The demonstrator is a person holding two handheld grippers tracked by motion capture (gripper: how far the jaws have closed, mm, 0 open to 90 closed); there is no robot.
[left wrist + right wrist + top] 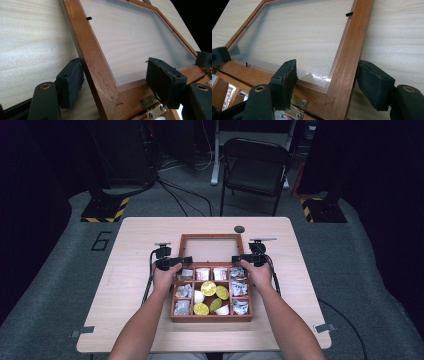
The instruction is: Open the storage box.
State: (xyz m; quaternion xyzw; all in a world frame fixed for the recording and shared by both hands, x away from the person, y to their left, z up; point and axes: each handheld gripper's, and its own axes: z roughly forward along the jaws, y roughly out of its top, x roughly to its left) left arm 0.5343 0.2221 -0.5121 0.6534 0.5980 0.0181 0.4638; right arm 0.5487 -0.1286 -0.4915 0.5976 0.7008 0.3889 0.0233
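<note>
Table: a pale wooden table (125,270) carries the whole scene, with a person's two forearms coming in from 6 o'clock in the high view.
Box: a reddish wooden box (210,317) sits at the table's middle, divided into small compartments.
Contents: silver-wrapped packets (182,307) fill the compartments along the left, right and far rows; yellow-green round pieces (208,288) lie in the central ones.
Lid: the glazed lid (209,238) is swung fully open and lies flat on the table at 12 o'clock from the box, joined to it by brass hinges (152,108).
Left gripper: the left gripper (174,263) is at the lid's near left corner, about 10 o'clock from the box centre. In the left gripper view its jaws stand wide, one on each side of the lid's left frame rail (92,62); whether the pads press the wood cannot be told.
Right gripper: the right gripper (243,259) is at the lid's near right corner, about 2 o'clock from the box centre. In the right gripper view its jaws also stand wide astride the right frame rail (348,62), the inner pad over the glass pane (299,32), the outer one over the table; contact cannot be told.
Hands: the left hand (165,277) and right hand (257,275) rest just beside the box's far corners.
Beyond the table: a dark folding chair (255,167) stands at 12 o'clock on the grey floor.
</note>
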